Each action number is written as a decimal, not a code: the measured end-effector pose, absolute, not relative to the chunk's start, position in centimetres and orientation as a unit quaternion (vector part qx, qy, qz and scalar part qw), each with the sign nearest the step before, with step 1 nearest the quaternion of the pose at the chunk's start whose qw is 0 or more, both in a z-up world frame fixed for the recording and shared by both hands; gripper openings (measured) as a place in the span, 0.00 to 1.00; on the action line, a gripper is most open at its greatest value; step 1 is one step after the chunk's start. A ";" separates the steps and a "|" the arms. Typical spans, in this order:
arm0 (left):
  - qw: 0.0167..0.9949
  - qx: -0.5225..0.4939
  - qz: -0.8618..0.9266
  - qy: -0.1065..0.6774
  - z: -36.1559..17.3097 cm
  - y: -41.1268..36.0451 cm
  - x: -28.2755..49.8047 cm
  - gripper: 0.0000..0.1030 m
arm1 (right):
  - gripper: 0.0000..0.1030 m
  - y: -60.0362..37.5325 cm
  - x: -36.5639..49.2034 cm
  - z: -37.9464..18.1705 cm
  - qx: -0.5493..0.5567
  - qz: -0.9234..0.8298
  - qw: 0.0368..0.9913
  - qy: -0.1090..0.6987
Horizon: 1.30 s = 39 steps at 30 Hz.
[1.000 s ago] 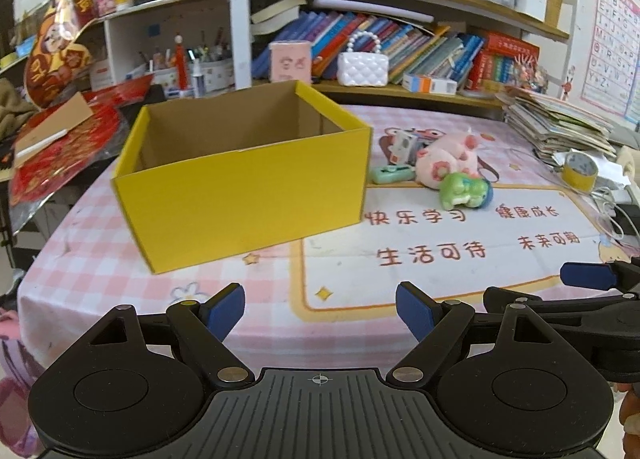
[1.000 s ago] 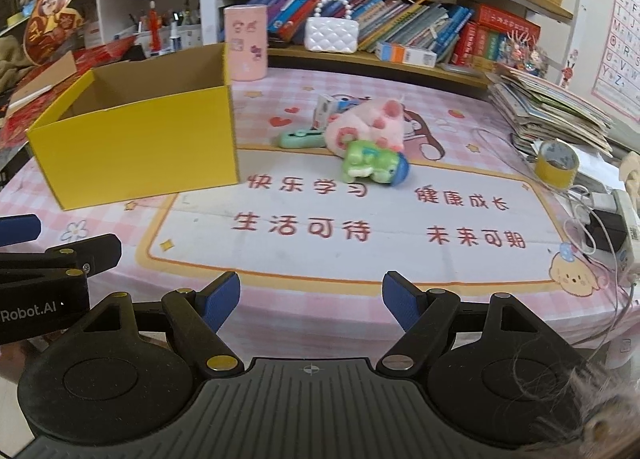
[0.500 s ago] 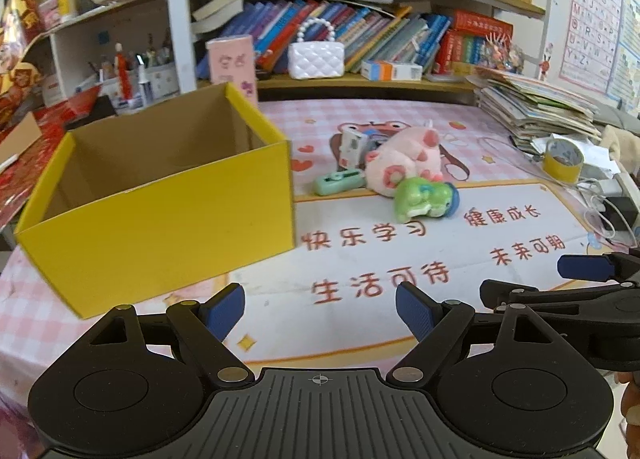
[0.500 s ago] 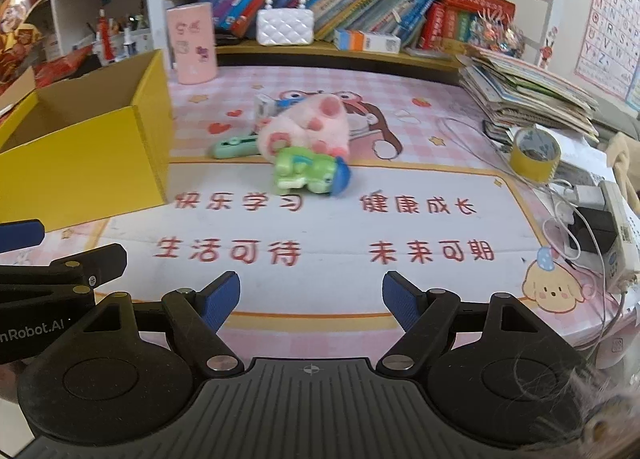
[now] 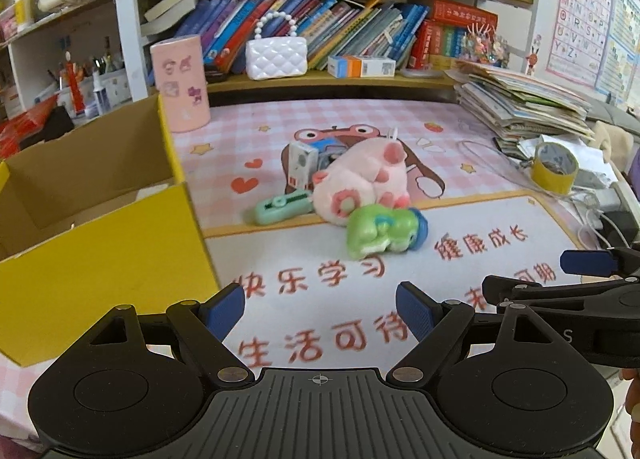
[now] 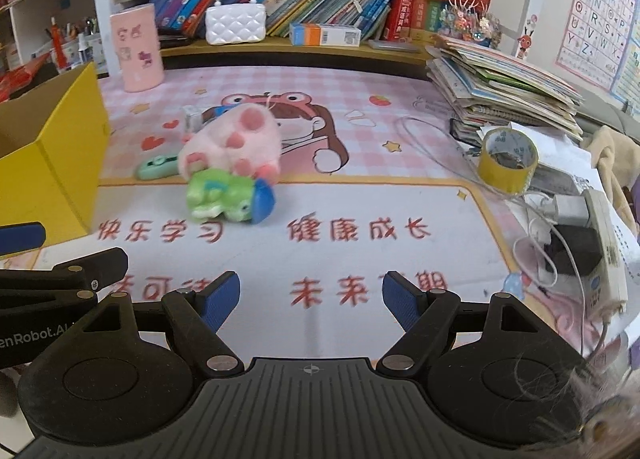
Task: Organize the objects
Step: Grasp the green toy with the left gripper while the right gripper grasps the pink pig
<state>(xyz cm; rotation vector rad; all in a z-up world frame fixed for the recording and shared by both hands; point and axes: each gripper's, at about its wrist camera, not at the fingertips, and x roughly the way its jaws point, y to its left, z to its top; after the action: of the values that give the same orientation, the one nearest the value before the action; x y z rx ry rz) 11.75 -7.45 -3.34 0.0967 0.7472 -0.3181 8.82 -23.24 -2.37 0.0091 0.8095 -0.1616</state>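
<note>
Both tongs standing wide apart, gripping nothing.
Left tongs (image 5: 320, 309) and right tongs (image 6: 311, 301) are hovering over the counter (image 6: 400, 187); fuzzy pink plush (image 6: 234, 143) is touching glossy green toy (image 6: 224, 201), beside yellow cardboard box (image 5: 100, 227).

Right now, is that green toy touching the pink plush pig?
Touching. The right wrist view shows the green toy pressed against the pink plush pig's lower edge with no mat showing between them; the left view agrees.
</note>
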 end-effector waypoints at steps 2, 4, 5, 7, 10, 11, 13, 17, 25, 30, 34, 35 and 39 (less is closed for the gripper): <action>0.918 0.045 -0.150 0.364 -3.4 -7.9 12.2 0.83 | 0.75 -23.8 9.5 -2.3 0.003 -0.075 0.917 0.392; 0.918 0.044 -0.145 0.367 -3.4 -8.3 12.7 0.83 | 0.75 -24.3 10.2 -2.3 0.002 -0.071 0.918 0.390; 0.918 0.044 -0.142 0.367 -3.4 -8.5 12.9 0.83 | 0.75 -24.5 10.5 -2.3 0.002 -0.068 0.919 0.389; 0.919 0.044 -0.135 0.369 -3.4 -8.9 13.4 0.83 | 0.75 -25.0 11.2 -2.3 0.003 -0.062 0.920 0.387; 0.921 0.045 -0.125 0.367 -3.2 -9.5 14.0 0.83 | 0.75 -25.9 12.2 -2.1 0.009 -0.053 0.922 0.383; 0.921 0.045 -0.122 0.366 -3.1 -9.7 14.2 0.83 | 0.75 -26.1 12.5 -2.0 0.011 -0.052 0.923 0.381; 0.923 0.045 -0.115 0.366 -3.1 -10.0 14.6 0.83 | 0.75 -26.6 13.1 -1.9 0.016 -0.046 0.925 0.376; 0.922 0.044 -0.106 0.369 -3.2 -10.7 15.3 0.83 | 0.75 -27.4 14.3 -1.7 0.021 -0.037 0.928 0.371; 0.916 0.021 -0.104 0.386 -3.8 -11.9 17.5 0.82 | 0.74 -28.8 16.8 -1.7 0.024 -0.024 0.930 0.366; 0.908 0.034 -0.117 0.401 -5.2 -13.6 18.5 0.82 | 0.74 -29.8 17.8 -1.5 0.026 -0.024 0.932 0.360; 0.903 0.047 -0.129 0.408 -6.3 -15.4 19.3 0.82 | 0.74 -30.5 18.4 -1.5 0.027 -0.026 0.931 0.363; 0.902 0.049 -0.130 0.408 -6.5 -15.8 19.5 0.83 | 0.74 -30.6 18.4 -1.5 0.026 -0.027 0.931 0.364; 0.899 0.045 -0.150 0.408 -7.3 -17.2 20.3 0.83 | 0.74 -30.7 18.5 -1.5 0.019 -0.022 0.930 0.366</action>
<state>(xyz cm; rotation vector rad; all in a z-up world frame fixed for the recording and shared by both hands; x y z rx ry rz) 20.32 -17.18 -7.31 0.0940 0.8445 -0.3110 18.48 -30.75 -1.48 0.0391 0.7495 -0.0448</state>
